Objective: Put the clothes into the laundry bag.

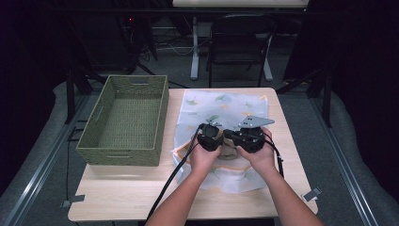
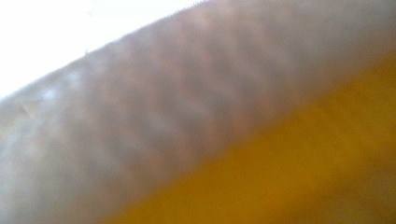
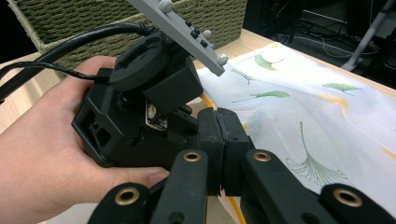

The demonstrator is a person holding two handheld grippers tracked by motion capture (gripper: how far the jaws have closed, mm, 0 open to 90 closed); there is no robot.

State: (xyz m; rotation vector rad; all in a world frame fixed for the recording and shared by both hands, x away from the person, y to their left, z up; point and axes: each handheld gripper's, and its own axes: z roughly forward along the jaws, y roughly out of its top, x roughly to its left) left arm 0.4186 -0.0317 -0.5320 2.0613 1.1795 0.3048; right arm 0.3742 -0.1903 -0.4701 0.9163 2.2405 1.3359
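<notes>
The woven basket point(image 1: 123, 120) sits just left of the leaf-printed cloth point(image 1: 226, 106) spread on the table point(image 1: 117, 188). Over the cloth's near half, both grippers meet: the right gripper point(image 3: 219, 140) has its jaws pressed together on the cloth, while the left gripper point(image 1: 210, 139) sits against blurred fabric; whether its jaws grip cannot be told.

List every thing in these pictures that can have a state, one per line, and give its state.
Green woven rectangular basket: upright, nothing in it.
White sheer cloth with green leaf print: spread over the table, near part bunched up.
Right tongs: shut.
Left tongs: held low against the cloth; opening hidden.
Black folding chair: unfolded, behind the table.
</notes>
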